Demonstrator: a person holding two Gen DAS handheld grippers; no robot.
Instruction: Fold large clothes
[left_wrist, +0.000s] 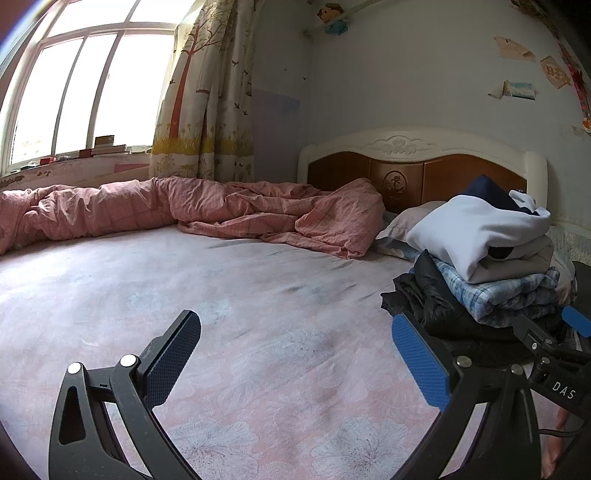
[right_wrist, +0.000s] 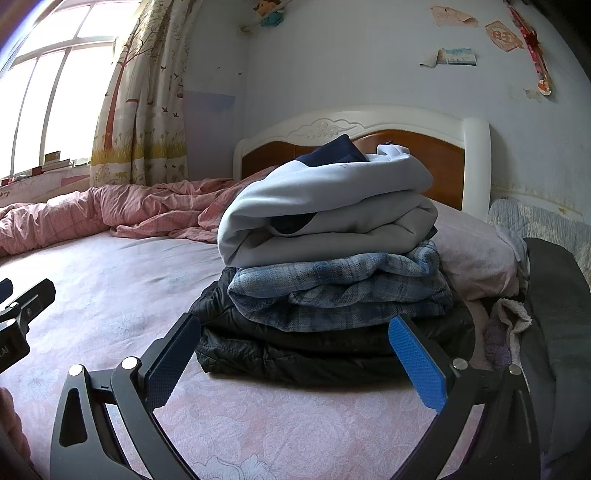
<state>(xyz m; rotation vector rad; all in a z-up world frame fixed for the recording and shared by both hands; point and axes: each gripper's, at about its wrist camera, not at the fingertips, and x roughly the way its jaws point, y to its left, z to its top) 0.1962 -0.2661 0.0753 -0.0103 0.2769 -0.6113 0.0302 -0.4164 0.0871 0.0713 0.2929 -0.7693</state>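
A stack of folded clothes stands on the bed: a pale grey and navy top (right_wrist: 325, 206) on a blue plaid garment (right_wrist: 340, 288) on a black quilted jacket (right_wrist: 295, 347). The stack also shows at the right of the left wrist view (left_wrist: 480, 258). My right gripper (right_wrist: 295, 358) is open and empty, just in front of the jacket, apart from it. My left gripper (left_wrist: 295, 354) is open and empty over the bare pink sheet (left_wrist: 184, 288), left of the stack. A dark garment (right_wrist: 561, 317) lies at the far right.
A rumpled pink quilt (left_wrist: 184, 206) runs along the far side of the bed under the window. A pillow (right_wrist: 476, 258) lies behind the stack by the wooden headboard (right_wrist: 436, 155). A curtain (left_wrist: 199, 103) hangs at the back.
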